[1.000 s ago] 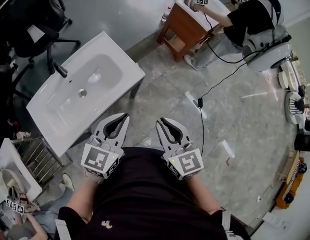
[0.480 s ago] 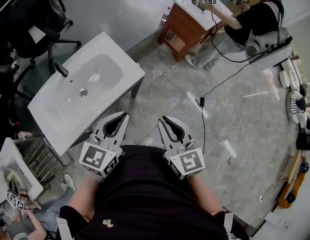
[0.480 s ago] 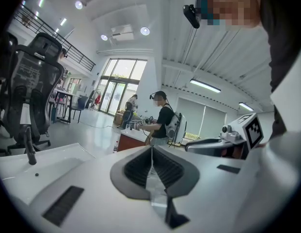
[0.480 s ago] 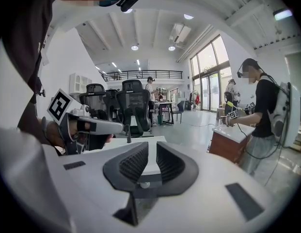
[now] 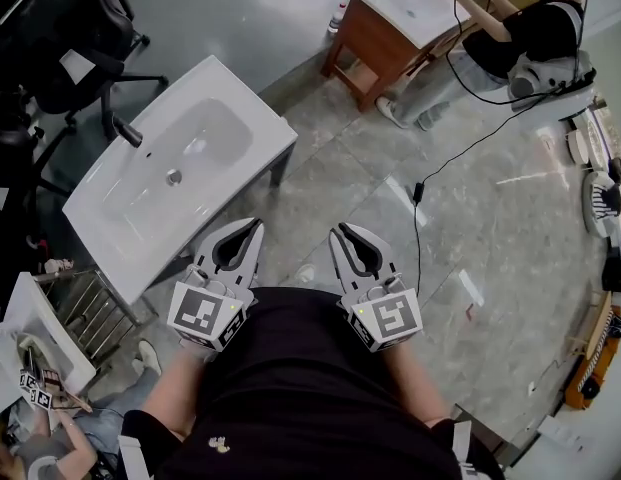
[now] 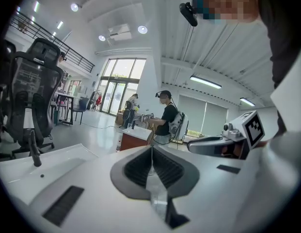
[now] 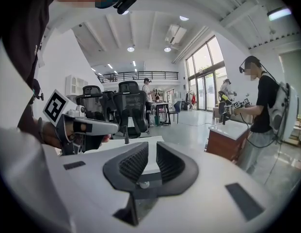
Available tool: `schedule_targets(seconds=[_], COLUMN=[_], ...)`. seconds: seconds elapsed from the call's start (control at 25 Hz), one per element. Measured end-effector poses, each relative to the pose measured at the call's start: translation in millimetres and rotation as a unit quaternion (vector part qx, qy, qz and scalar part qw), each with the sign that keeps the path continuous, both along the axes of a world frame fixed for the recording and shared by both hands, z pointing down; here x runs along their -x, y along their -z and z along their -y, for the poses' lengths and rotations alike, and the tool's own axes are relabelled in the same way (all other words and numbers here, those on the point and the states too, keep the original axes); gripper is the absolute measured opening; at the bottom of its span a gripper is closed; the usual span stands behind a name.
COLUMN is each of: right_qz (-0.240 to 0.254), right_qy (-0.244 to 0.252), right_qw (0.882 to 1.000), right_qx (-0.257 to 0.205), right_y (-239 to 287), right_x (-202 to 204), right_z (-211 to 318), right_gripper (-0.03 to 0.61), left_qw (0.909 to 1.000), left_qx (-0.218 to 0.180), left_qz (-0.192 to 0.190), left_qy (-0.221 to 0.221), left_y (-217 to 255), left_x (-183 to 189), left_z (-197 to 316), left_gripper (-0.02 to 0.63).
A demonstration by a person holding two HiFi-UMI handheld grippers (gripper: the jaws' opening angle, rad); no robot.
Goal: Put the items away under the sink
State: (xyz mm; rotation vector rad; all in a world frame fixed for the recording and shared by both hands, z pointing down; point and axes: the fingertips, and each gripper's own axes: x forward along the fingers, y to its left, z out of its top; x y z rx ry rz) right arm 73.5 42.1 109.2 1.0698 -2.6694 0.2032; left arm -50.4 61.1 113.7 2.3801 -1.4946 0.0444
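Left gripper (image 5: 254,228), jaws together and empty, near the white sink (image 5: 252,116); right gripper (image 5: 338,233) farther off, jaws slightly apart, empty.

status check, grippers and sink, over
Left gripper shut, empty. Right gripper slightly open, empty. Sink ahead-left, no items in hand. Floor cable off to the right.

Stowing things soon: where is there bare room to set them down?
The sink top rim around the basin is bare, as is the floor between it and the wooden cabinet. Crowded: the faucet edge, the wire rack corner.

White sink (image 5: 255,128) on tiled floor (image 5: 350,183)
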Motion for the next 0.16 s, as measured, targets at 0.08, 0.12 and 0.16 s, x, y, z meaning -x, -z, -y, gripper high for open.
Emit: schedule_targets(seconds=[0.08,0.12,0.16], right_qz=[0.001,0.002,0.003], right_qy=[-0.004,-0.005,-0.007], right_qw=[1.000,1.000,1.000], right_qx=[0.005,0.007,0.009], right_y=[-2.7,-4.3,-5.9], right_x=[-0.2,0.3,1.0], right_z=[-0.1,-0.3,-0.5], right_gripper=[0.067,0.067,0.067], left_qw=[1.0000,0.9999,0.9998], left_qx=[0.001,0.002,0.004], left_qz=[-0.008,-0.012,-0.016], left_qy=[-0.003,-0.008,-0.013], left_y=[-1.1,-2.0,-2.9], left_x=[1.6,2.1,2.4], left_z=[-0.7,-1.3,-2.0], left_gripper=[0.025,0.023,0.023])
